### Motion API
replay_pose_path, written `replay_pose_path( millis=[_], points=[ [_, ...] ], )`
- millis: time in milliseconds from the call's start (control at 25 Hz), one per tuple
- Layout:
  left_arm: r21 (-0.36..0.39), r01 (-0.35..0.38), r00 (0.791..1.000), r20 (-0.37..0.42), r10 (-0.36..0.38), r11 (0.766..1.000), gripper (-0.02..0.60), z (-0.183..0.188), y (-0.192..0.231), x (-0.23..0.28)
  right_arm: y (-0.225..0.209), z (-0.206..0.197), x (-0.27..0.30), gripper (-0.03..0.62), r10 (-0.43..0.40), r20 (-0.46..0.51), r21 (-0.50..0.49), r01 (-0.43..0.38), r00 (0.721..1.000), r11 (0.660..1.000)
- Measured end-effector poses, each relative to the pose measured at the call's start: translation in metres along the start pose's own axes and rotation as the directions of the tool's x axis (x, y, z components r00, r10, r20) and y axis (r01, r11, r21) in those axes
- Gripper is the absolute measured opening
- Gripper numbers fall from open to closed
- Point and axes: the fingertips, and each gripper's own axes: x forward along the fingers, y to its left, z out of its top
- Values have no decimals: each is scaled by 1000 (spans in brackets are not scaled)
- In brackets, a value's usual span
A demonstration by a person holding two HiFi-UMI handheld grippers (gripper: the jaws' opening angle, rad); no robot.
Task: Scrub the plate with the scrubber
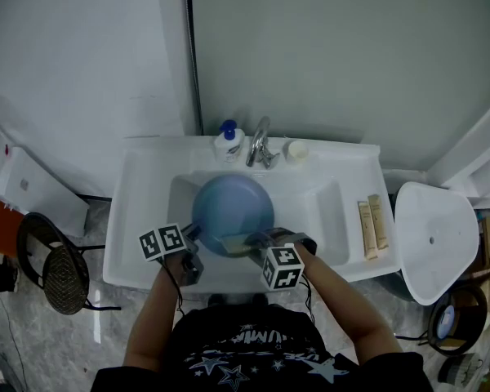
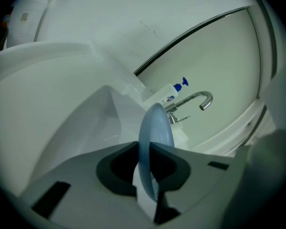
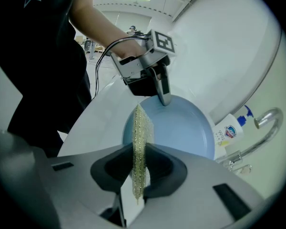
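With the left claw (image 2: 144, 152), clamps the rim of the blue plate (image 3: 181, 132) and holds it tilted over the sink (image 1: 327, 211). With the right claw (image 3: 139, 162), pinches the thin yellow-green scrubber (image 3: 142, 128) edge-on at the plate's near rim; cannot tell whether touching. Probably the scrubbing step, at the start of a stroke. Calls next for laying the scrubber flat on the plate's face and sweeping across, with the left grip kept firm.

You're wearing a black short-sleeved T-shirt (image 1: 253, 354) printed with pale stars and lettering; your grey left gripper (image 2: 145, 168) and right gripper (image 3: 139, 163) are carrying black-and-white marker cubes (image 1: 162, 242).
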Motion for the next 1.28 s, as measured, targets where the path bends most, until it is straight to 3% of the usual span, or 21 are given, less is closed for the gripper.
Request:
replay_pose_path(
  millis=[280, 520, 760, 920, 1280],
  points=[
    [50, 8, 1000, -24, -7, 999, 51, -8, -10, 1, -45, 3, -13, 74, -130, 6, -5, 130, 992, 992],
    [107, 57, 997, -65, -50, 993, 51, -18, -25, -3, -85, 7, -17, 74, -284, -24, -78, 281, 959, 956],
    [208, 98, 992, -96, -79, 973, 51, -24, -38, -8, -100, 5, -15, 74, -345, -51, -152, 334, 937, 930],
    [195, 99, 993, -76, -86, 976, 51, -20, -37, -10, -101, -10, -13, 74, -369, -93, -79, 363, 925, 929],
    [129, 86, 996, -21, -84, 988, 51, -8, -30, -11, -82, -31, -11, 74, -339, -156, 69, 352, 928, 933]
  ],
)
